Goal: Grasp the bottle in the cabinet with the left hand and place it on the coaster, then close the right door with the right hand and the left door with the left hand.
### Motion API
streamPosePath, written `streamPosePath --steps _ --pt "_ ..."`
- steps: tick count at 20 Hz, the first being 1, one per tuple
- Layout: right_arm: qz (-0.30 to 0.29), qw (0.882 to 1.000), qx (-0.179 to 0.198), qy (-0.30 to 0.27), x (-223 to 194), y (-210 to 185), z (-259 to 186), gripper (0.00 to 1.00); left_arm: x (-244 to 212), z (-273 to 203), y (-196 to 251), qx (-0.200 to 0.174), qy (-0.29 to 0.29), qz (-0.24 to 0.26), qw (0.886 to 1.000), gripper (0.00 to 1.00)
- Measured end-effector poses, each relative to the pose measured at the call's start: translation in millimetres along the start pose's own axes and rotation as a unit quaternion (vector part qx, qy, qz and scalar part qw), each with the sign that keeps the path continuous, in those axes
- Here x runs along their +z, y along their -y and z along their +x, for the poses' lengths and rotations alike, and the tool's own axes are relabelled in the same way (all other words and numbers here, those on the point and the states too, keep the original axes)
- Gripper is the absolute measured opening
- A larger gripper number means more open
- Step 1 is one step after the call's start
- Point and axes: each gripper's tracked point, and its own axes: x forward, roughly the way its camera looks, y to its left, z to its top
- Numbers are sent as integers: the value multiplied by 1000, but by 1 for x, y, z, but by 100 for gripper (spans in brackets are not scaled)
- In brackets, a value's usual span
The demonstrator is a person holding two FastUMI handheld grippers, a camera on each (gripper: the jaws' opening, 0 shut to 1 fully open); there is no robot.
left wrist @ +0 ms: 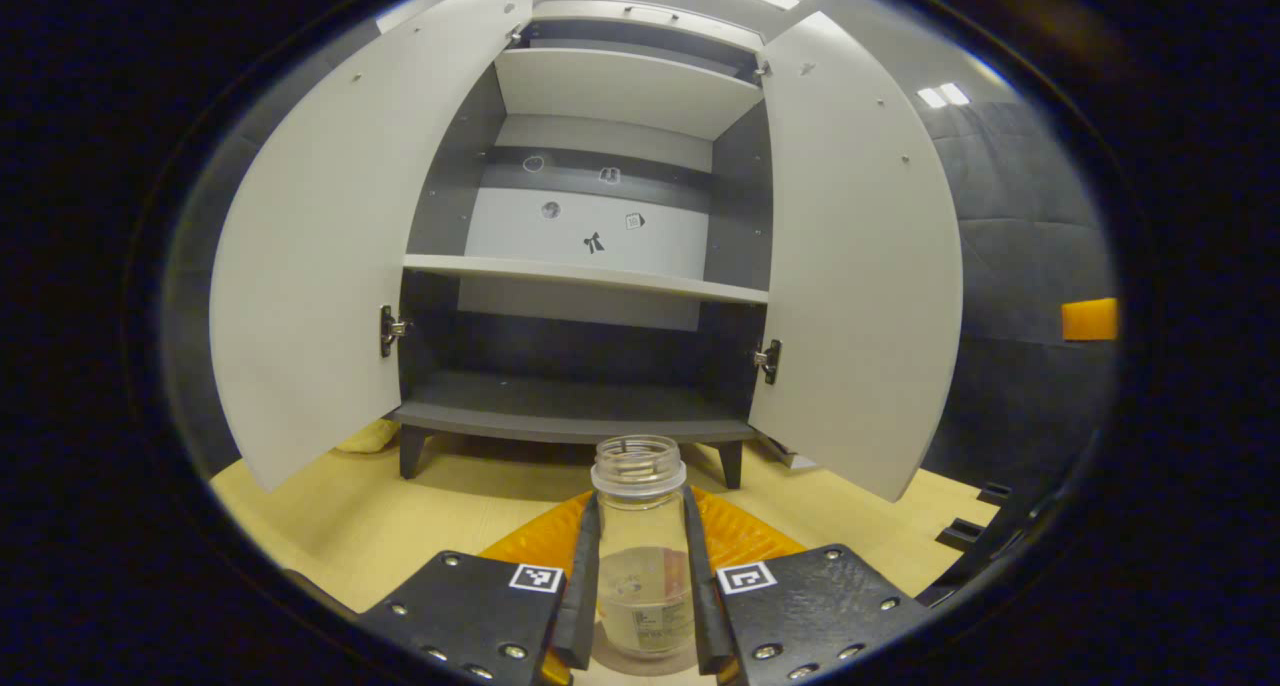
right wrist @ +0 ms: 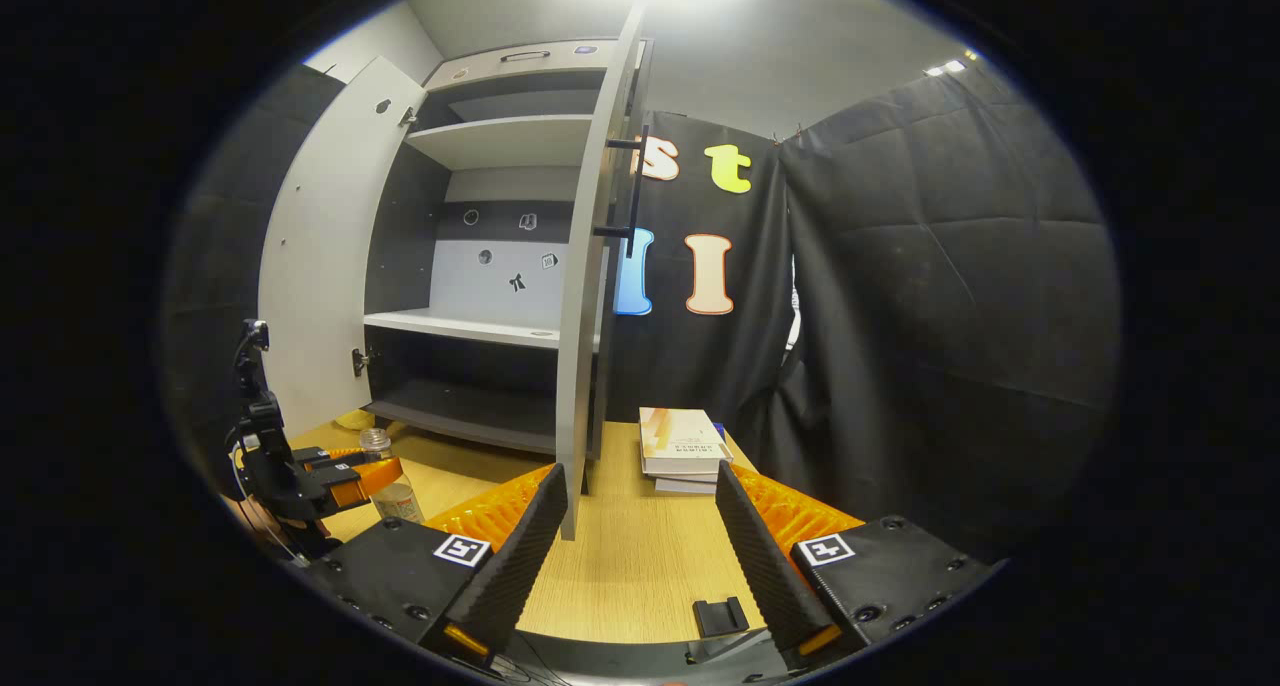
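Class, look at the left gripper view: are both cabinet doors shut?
No, the left door and the right door both stand wide open.

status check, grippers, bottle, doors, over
Left gripper shut on bottle, low over the table. Right gripper open, empty, facing right door's edge. Both doors open, left door included. Books beyond.

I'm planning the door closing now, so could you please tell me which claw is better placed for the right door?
The right claw: it is open and empty beside the right door, while the left claw grips the bottle.
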Motion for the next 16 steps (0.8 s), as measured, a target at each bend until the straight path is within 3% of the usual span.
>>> streamPosePath --steps 11,13,15,16 --pt "6 1000 -5 0 1 1 11 95 -13 -4 6 12 -24 23 999 43" --pt "8 1000 -1 1 2 -2 12 96 -10 -6 6 15 -26 28 999 61" --pt "8 1000 1 6 7 -3 13 95 -5 -6 4 20 -31 36 999 88" --pt "9 1000 3 10 10 -4 13 95 0 -7 3 22 -30 38 999 88"
